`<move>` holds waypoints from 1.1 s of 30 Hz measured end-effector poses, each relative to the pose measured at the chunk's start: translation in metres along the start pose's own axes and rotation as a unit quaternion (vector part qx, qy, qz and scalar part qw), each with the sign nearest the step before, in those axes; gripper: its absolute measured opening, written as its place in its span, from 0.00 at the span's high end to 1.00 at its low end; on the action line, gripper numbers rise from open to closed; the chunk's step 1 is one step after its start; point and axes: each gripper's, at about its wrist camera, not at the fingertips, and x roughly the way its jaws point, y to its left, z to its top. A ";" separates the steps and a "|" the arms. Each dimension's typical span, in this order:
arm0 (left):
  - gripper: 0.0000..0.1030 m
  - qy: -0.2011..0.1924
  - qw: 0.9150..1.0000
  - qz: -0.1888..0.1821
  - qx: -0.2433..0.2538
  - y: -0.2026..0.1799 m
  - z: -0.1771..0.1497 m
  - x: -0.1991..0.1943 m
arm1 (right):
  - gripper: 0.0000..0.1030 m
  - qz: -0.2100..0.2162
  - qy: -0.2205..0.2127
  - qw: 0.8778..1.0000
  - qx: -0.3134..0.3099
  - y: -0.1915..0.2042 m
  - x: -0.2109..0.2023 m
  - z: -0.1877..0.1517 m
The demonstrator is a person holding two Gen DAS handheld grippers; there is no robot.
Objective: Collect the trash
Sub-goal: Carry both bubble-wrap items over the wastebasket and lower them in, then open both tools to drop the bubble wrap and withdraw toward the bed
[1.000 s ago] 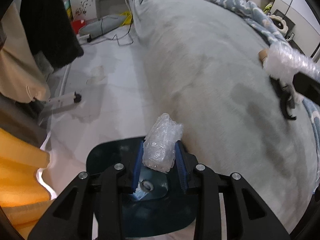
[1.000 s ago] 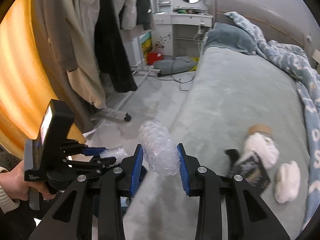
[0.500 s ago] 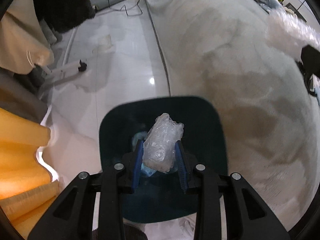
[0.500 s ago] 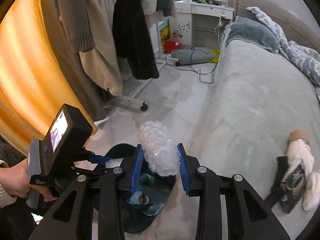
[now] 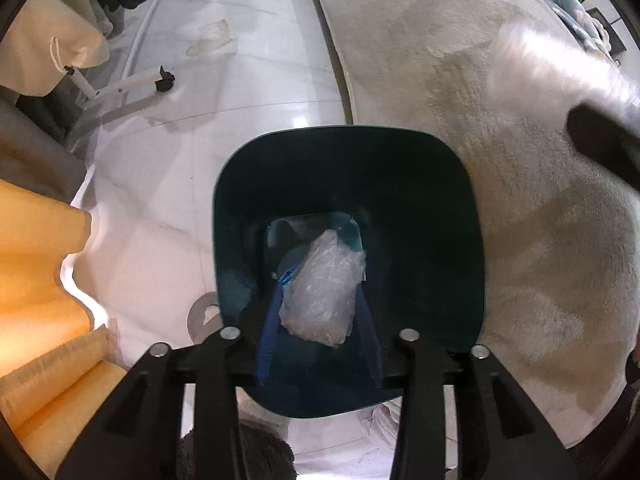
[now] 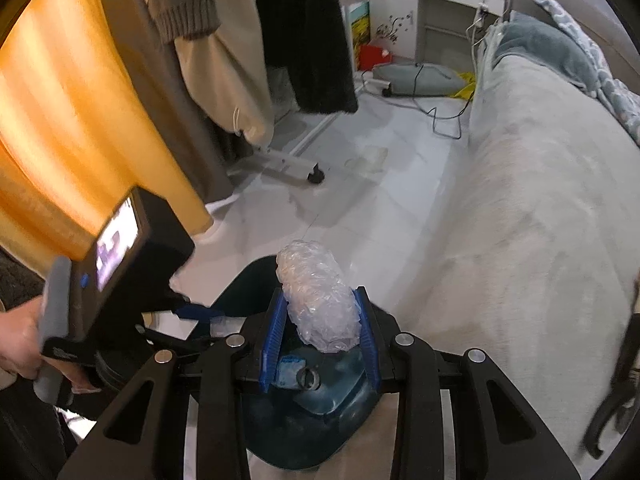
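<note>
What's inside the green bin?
The bin holds a blue scrap and a round ring-like thing on its floor. The left gripper and its bubble wrap hide the rest.

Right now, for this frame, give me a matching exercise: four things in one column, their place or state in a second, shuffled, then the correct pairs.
Things:
1. left gripper
2. right gripper
3. dark teal trash bin
4. black garment

Places or states:
A. hangs from the rack
B. stands on the white floor beside the bed
C. jaws over the bin's mouth, shut on a bubble wrap wad
D. jaws beside the bin's rim, shut on a bubble wrap roll

Pairs: 1-C, 2-D, 3-B, 4-A
</note>
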 end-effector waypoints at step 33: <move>0.39 -0.285 0.956 0.052 -0.046 0.040 0.014 -0.160 | 0.66 0.007 0.192 0.976 -0.101 0.073 0.119 -0.057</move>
